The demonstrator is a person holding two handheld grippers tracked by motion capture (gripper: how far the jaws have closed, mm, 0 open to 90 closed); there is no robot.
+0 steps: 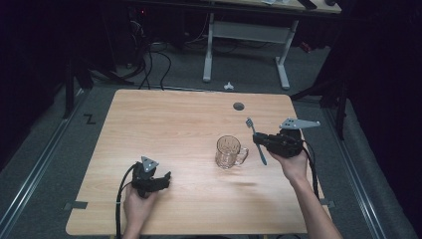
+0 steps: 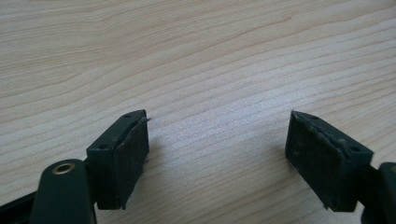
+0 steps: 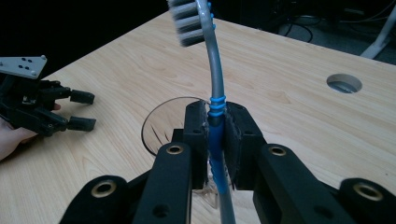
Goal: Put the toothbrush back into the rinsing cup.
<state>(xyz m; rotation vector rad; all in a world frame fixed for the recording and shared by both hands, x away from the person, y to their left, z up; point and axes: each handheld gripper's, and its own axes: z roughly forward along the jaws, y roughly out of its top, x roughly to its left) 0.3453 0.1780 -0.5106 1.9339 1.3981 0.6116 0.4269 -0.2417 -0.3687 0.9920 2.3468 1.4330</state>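
My right gripper is shut on a toothbrush with a grey neck and blue handle, bristles up. In the high view that right gripper holds the toothbrush just right of a clear glass mug standing upright at the table's middle right. The mug's rim shows directly below and behind the shut jaws. My left gripper rests low near the front left of the table, open, with bare wood between its pads. In the right gripper view the left gripper sits at the far left.
The light wooden table has a round cable hole near its far edge. Beyond it stand a white desk frame and cables on the grey floor. Dark surroundings flank both sides.
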